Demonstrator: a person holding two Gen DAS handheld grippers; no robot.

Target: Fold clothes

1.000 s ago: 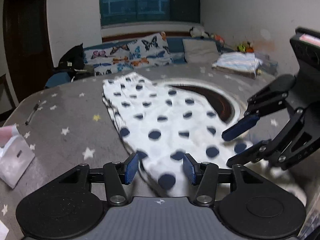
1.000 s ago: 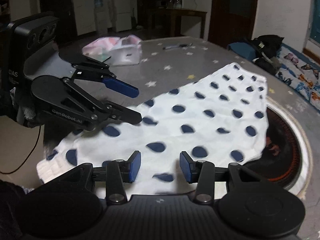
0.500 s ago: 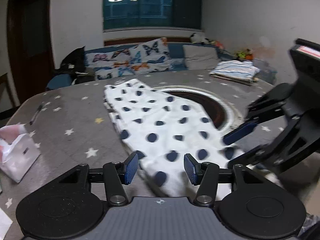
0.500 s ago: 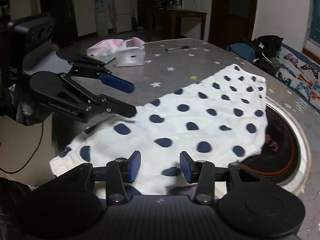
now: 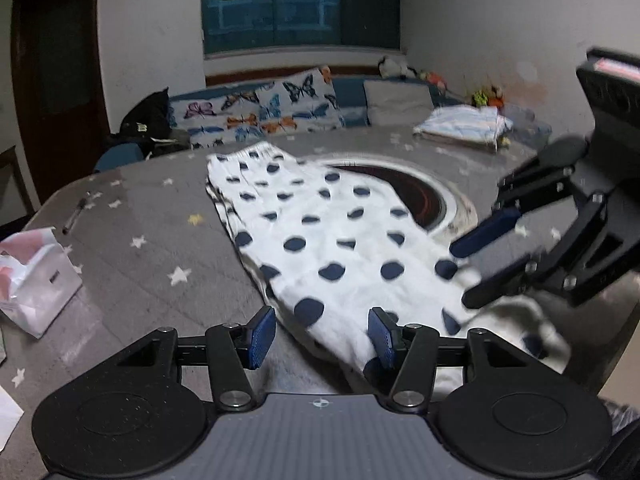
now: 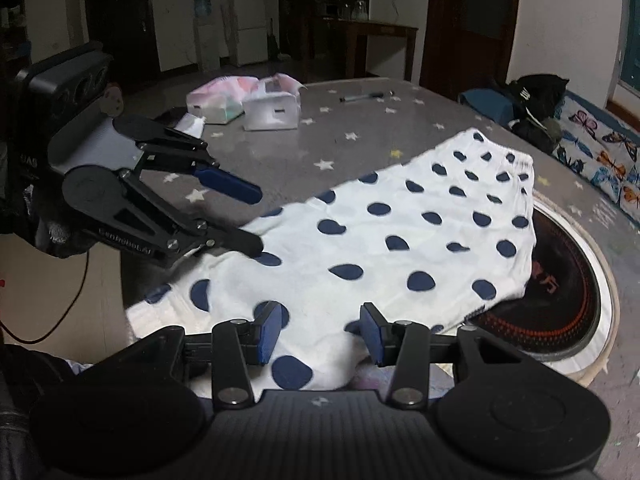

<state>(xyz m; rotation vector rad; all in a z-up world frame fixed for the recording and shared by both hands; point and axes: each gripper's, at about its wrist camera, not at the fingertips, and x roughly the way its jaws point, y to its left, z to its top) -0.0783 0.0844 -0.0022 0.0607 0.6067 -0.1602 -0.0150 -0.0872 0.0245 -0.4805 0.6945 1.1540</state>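
A white garment with navy dots (image 5: pixel 320 240) lies spread lengthwise on the grey star-print tablecloth (image 5: pixel 152 248), and its near end droops over the table's front edge. My left gripper (image 5: pixel 322 336) is open at that near end, with its right pad by the cloth's edge. In the right wrist view the same garment (image 6: pixel 400 240) runs away from my right gripper (image 6: pixel 320 338), which is open with cloth lying under and between its pads. Each gripper shows in the other's view: the right gripper (image 5: pixel 476 268) and the left gripper (image 6: pixel 252 220) both hover open over the cloth's near corners.
A round dark hob (image 5: pixel 424 200) is set into the table, partly under the garment. A folded striped stack (image 5: pixel 464 126) sits at the far right. A white plastic bag (image 5: pixel 36 280) and a pen (image 5: pixel 76 216) lie at the left. A sofa with butterfly cushions (image 5: pixel 256 112) stands behind.
Both grippers have drawn back a little toward the table's near edge and stayed open. The garment's near end has shifted slightly and sags over the edge.
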